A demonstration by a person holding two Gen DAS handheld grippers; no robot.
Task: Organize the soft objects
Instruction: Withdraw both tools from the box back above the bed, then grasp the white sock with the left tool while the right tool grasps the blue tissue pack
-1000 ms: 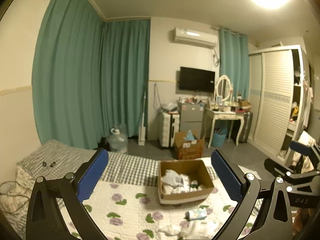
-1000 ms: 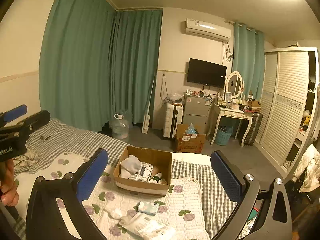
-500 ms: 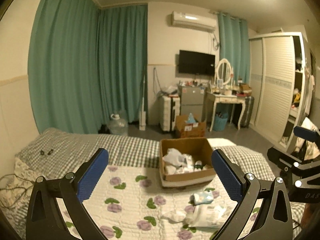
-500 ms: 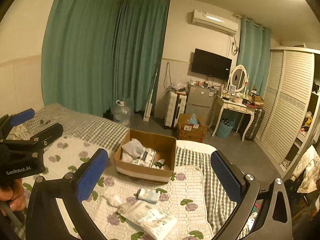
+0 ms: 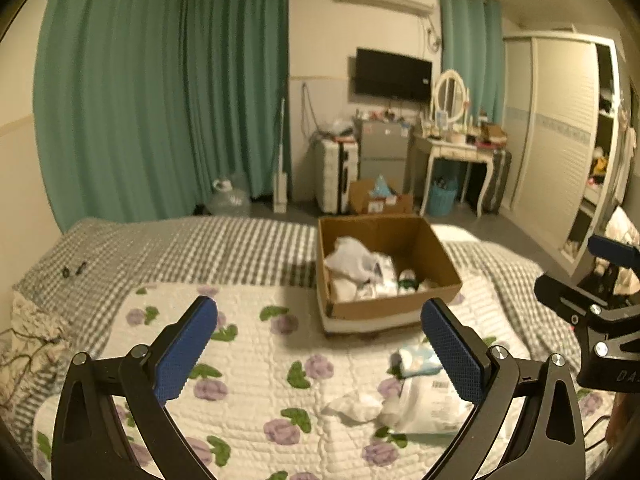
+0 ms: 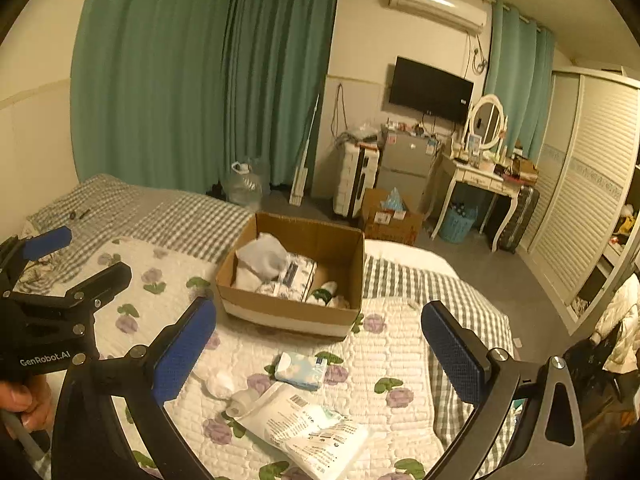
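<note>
An open cardboard box [image 5: 438, 254] [image 6: 340, 240] stands on the flowered quilt and holds white cloth and packets. In front of it lie a light-blue tissue pack [image 5: 416, 360] [image 6: 300, 370], a white plastic packet [image 5: 428, 406] [image 6: 308, 430] and white rolled socks [image 5: 354, 404] [image 6: 220, 384]. My left gripper [image 5: 318, 356] is open and empty above the quilt, left of these items. My right gripper [image 6: 318, 354] is open and empty above the tissue pack. Each gripper shows at the edge of the other's view.
The bed has a flowered quilt [image 5: 248, 372] over a grey checked sheet [image 5: 192, 248]. Beyond the bed are green curtains [image 5: 160, 100], a second cardboard box on the floor [image 6: 390, 216], a suitcase, a dressing table [image 6: 476, 176] and a white wardrobe [image 6: 592, 184].
Both grippers have tilted downward and moved closer to the bed, so the box and the loose items sit higher and larger in both views. Both stay open.
</note>
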